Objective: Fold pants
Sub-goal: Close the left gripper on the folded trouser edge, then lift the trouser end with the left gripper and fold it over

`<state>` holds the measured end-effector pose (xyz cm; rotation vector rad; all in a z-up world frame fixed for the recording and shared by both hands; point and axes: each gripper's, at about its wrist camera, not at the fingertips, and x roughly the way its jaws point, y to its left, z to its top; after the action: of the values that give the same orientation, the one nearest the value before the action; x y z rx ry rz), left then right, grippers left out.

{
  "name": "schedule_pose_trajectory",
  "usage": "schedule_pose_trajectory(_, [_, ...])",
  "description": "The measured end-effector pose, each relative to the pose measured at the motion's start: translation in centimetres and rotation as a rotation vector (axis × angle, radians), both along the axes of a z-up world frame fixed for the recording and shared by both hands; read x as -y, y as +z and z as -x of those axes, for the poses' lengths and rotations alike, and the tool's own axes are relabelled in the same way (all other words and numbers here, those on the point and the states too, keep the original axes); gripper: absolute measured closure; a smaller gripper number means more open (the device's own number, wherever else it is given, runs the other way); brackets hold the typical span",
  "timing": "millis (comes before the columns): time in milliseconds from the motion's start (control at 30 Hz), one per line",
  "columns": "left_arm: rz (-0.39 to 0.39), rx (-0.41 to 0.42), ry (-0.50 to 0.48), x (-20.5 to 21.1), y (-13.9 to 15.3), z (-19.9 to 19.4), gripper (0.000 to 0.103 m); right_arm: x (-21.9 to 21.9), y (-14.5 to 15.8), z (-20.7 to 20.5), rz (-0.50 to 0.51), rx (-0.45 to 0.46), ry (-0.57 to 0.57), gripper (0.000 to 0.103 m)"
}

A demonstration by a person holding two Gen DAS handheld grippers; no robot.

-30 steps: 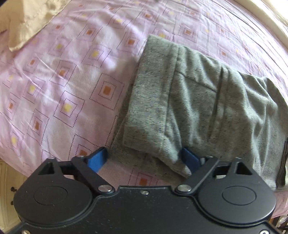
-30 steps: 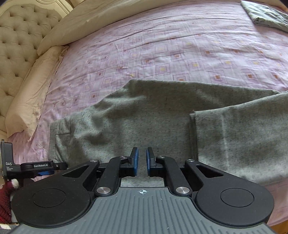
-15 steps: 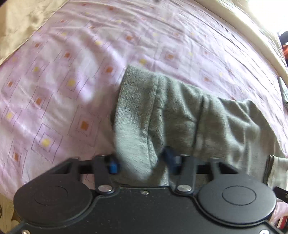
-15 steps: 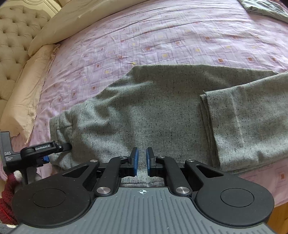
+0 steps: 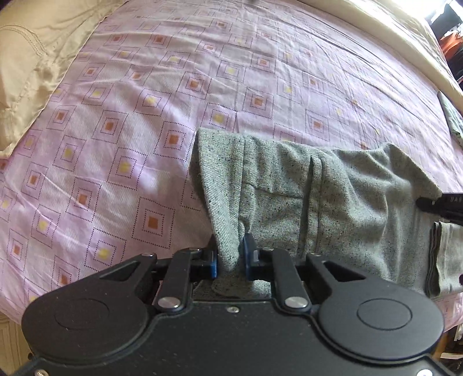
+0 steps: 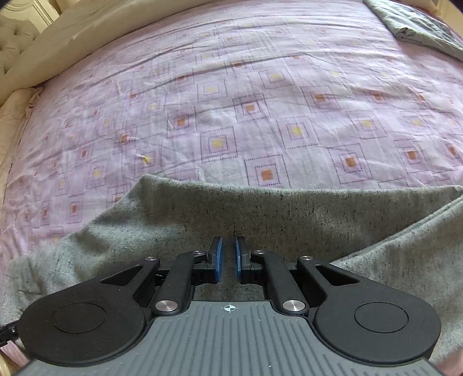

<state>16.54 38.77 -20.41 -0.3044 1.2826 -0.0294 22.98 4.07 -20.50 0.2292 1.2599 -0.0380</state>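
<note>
Grey speckled pants [image 5: 303, 208] lie partly folded on the pink patterned bedsheet [image 5: 144, 115]. My left gripper [image 5: 230, 257] is shut on the waistband corner, which bunches up between the blue pads. In the right wrist view the pants [image 6: 260, 214] spread across the lower frame, with a folded leg layer [image 6: 405, 254] at the right. My right gripper [image 6: 227, 254] sits over the cloth with the jaws nearly closed and a narrow gap showing; no cloth shows between the pads. The right gripper's tip shows in the left wrist view [image 5: 442, 202].
A beige pillow [image 5: 31, 66] lies at the far left. Another folded grey garment [image 6: 419, 26] lies at the far right of the bed. The tufted headboard [image 6: 14, 29] stands far left. The bed's near edge runs just under both grippers.
My left gripper has closed on the waistband corner, which was between open jaws a second ago. The right gripper has moved in lower and closer over the pants, jaws unchanged.
</note>
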Motion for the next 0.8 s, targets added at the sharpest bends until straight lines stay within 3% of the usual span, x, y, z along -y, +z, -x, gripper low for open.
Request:
schedule_pose_trajectory(100, [0.000, -0.018, 0.005, 0.0, -0.8, -0.2, 0.080, -0.6, -0.5, 2.9, -0.006, -0.034, 0.020, 0.094])
schedule_pose_trajectory(200, [0.002, -0.034, 0.000, -0.1, -2.0, -0.2, 0.069, -1.4, -0.6, 6.4, -0.016, -0.075, 0.043, 0.094])
schedule_pose_trajectory(300, [0.012, -0.041, 0.009, -0.7, -2.8, 0.0, 0.044, -2.3, -0.8, 9.5, -0.016, -0.124, 0.066, 0.094])
schedule_pose_trajectory(367, [0.021, -0.064, 0.038, -1.1, -3.5, 0.3, 0.023, -2.7, -0.7, 11.0, -0.017, -0.133, 0.071, 0.094])
schedule_pose_trajectory(467, [0.099, -0.081, 0.096, -1.9, -4.5, 1.1, 0.007, -2.8, -0.6, 12.1, -0.044, -0.141, 0.042, 0.094])
schedule_pose_trajectory(533, [0.113, -0.087, 0.083, -1.5, -4.8, 1.0, 0.002, -2.8, -0.6, 12.2, -0.046, -0.140, 0.028, 0.094])
schedule_pose_trajectory(600, [0.096, -0.084, 0.071, -0.7, -4.7, 0.7, 0.004, -2.7, -0.5, 12.0, -0.056, -0.143, 0.015, 0.094])
schedule_pose_trajectory(633, [0.088, -0.065, 0.065, -0.4, -4.3, 0.7, 0.024, -2.7, -0.4, 12.0, -0.062, -0.140, 0.015, 0.094])
schedule_pose_trajectory(667, [0.104, -0.041, 0.044, -0.2, -3.7, 0.6, 0.054, -2.7, -0.2, 12.0, -0.067, -0.135, 0.019, 0.094])
schedule_pose_trajectory(767, [0.132, -0.040, 0.085, -0.5, -2.0, 0.6, 0.079, -2.8, 0.6, 12.1, -0.070, -0.094, 0.038, 0.094])
schedule_pose_trajectory(800, [0.132, -0.033, 0.092, -0.7, -1.3, 0.7, 0.082, -2.8, 1.0, 12.2, -0.068, -0.073, 0.041, 0.094])
